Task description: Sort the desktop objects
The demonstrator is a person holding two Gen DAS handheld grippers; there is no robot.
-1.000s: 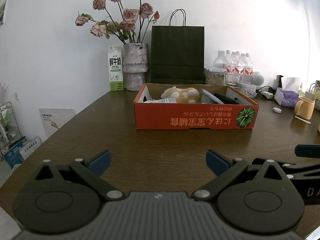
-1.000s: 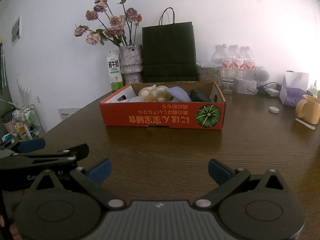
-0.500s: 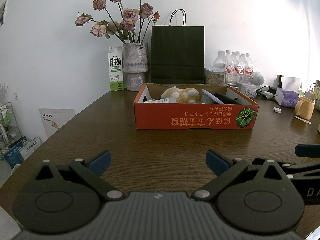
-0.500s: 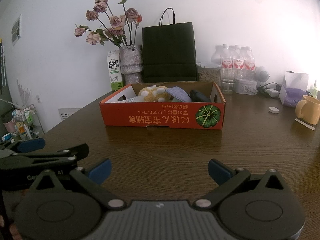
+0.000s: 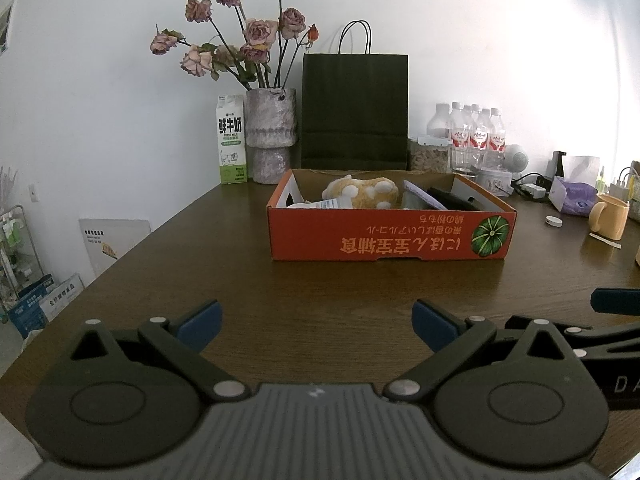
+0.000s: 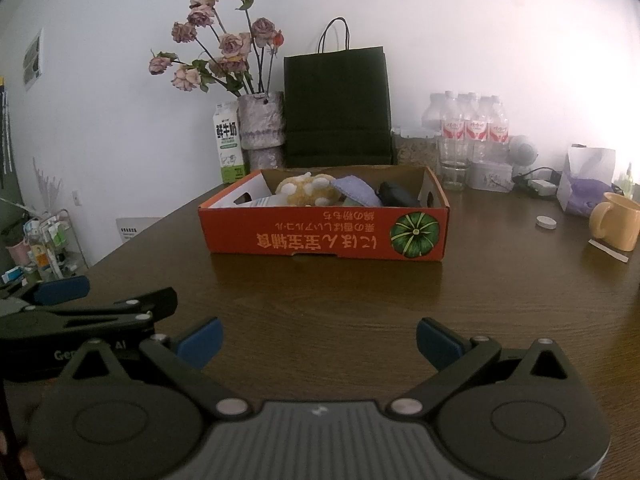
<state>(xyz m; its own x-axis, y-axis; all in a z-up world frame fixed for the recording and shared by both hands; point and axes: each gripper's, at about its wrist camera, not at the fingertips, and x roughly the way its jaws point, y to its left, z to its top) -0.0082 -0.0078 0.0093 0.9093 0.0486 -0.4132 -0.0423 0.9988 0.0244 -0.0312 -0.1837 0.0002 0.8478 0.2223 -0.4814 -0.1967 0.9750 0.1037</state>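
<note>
On the brown table (image 5: 320, 288) sits a low orange box (image 5: 390, 236) with a green pumpkin picture on its front. Inside it lies a fluffy yellow toy (image 5: 362, 194) with white spots. A white tube (image 5: 320, 204) lies just beside the toy, on the left. A purple pouch (image 6: 356, 192) leans next to the toy on the other side, and a black thing (image 6: 396, 196) lies beside that (I cannot tell what it is).

Behind the box stands a dark paper bag (image 5: 354, 112) with thin handles. A gray vase (image 5: 271, 136) holds dried pink roses (image 5: 240, 36), and a milk carton (image 5: 231, 140) stands just beside the vase. Water bottles (image 5: 476, 136) stand near the wall. Off to the right are a yellow mug (image 5: 610, 216), a purple tissue pack (image 5: 572, 198) and a small white cap (image 5: 554, 221).

Near me, the left gripper (image 5: 316, 322) is low over the table, well apart from the box. Its jaws are spread wide, and nothing is between them. The right gripper (image 6: 318, 338) is just beside it, also low over the wood. Its jaws are spread wide too, and they hold nothing. Both have blue fingertips (image 6: 200, 340).
</note>
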